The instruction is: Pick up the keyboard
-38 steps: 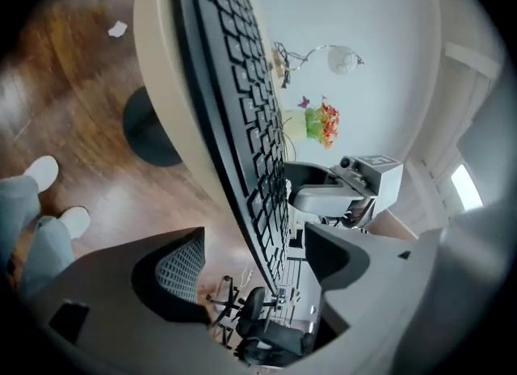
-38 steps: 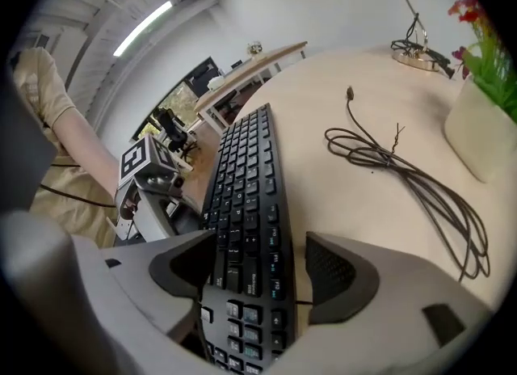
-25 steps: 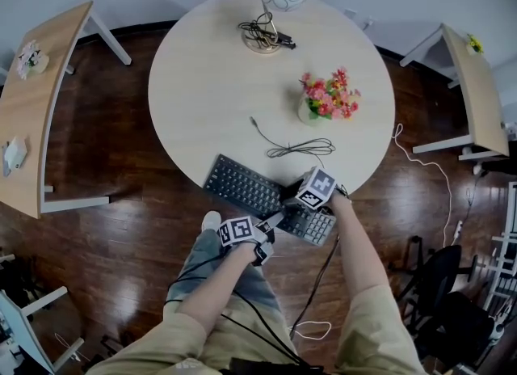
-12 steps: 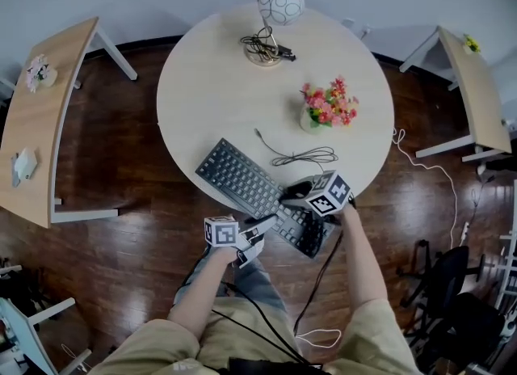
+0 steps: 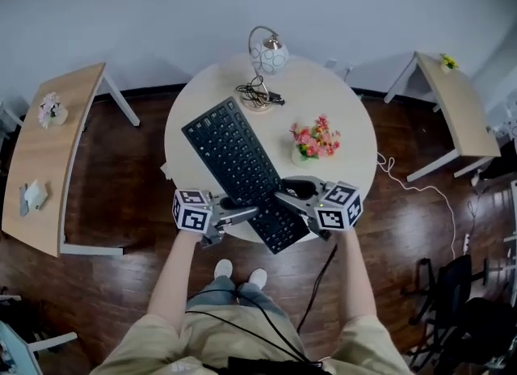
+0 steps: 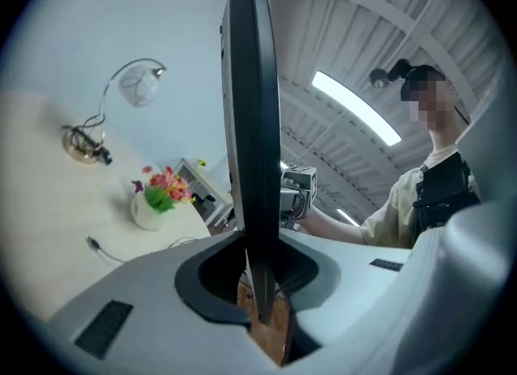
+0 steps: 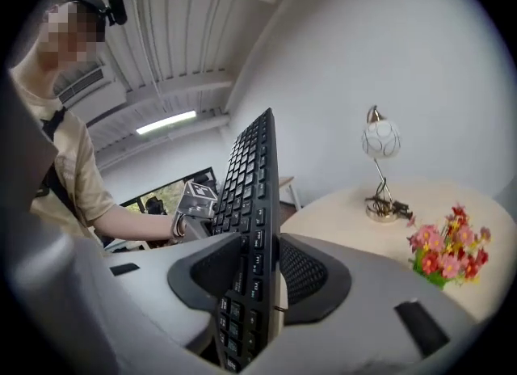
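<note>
The keyboard is held clear above the round bench, running from 5 to 11 o'clock in the head view. The left claw clamps its near end from 9 o'clock. The right claw, its jaws just closing on that end, grips from 3 o'clock, with both forearms extended forward.

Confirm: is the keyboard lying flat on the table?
No, the keyboard is held up off the table by the left gripper and the right gripper, whose jaws have just been closing on it.
</note>
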Tool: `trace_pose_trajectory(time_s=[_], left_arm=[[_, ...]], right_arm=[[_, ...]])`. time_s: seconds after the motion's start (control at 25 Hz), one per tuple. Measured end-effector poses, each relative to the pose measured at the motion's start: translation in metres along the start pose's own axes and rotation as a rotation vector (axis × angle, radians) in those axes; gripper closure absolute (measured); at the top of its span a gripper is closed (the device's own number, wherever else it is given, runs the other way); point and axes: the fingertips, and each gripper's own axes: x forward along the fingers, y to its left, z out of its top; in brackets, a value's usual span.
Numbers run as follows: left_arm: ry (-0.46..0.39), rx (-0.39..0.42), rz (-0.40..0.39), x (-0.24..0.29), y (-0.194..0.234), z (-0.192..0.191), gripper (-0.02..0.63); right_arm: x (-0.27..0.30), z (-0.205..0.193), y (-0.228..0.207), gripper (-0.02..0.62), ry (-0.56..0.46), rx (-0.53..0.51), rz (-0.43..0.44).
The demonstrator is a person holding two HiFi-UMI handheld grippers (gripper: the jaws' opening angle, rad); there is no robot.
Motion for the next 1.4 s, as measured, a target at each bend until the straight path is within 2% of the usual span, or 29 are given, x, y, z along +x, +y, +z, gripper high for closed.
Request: trace_pose_trajectory(time_s=[0.16,0.32,0.44,0.56,0.76,1.0,1.16,1.4], left_arm=[[0.051,0.159,-0.052,-0.019,-0.030,0.041,0.543],[0.095,0.319,-0.079,-0.030,-0.055,0.064,0.549],[0.145,0.445,-0.088,-0.037,-0.067,0.079,0.552],[0.204,0.519,-0.102,-0.041,-0.076,0.082,0.552],[0.274,0.554,-0.146,-0.041,-0.086,0.076,0.552],[0.306,0.591,-0.180,-0.042,-0.088,0.066,0.552],[0.302,0.607,-0.190,-0.041,-0.088,0.056,0.552],[0.281,0.585,-0.219,-0.037,-0.087,0.047,0.552]], right_arm=[[-0.016,0.047,0.027,0.453,-0.153,-0.072,-0.027],[-0.035,0.076,0.054,0.453,-0.304,-0.072,-0.045],[-0.039,0.091,0.068,0.453,-0.362,-0.120,-0.098],[-0.038,0.091,0.079,0.453,-0.388,-0.166,-0.128],[-0.042,0.079,0.091,0.454,-0.429,-0.218,-0.142],[-0.043,0.067,0.095,0.454,-0.446,-0.222,-0.136],[-0.045,0.054,0.098,0.455,-0.447,-0.220,-0.132],[-0.048,0.048,0.100,0.457,-0.440,-0.243,-0.133]])
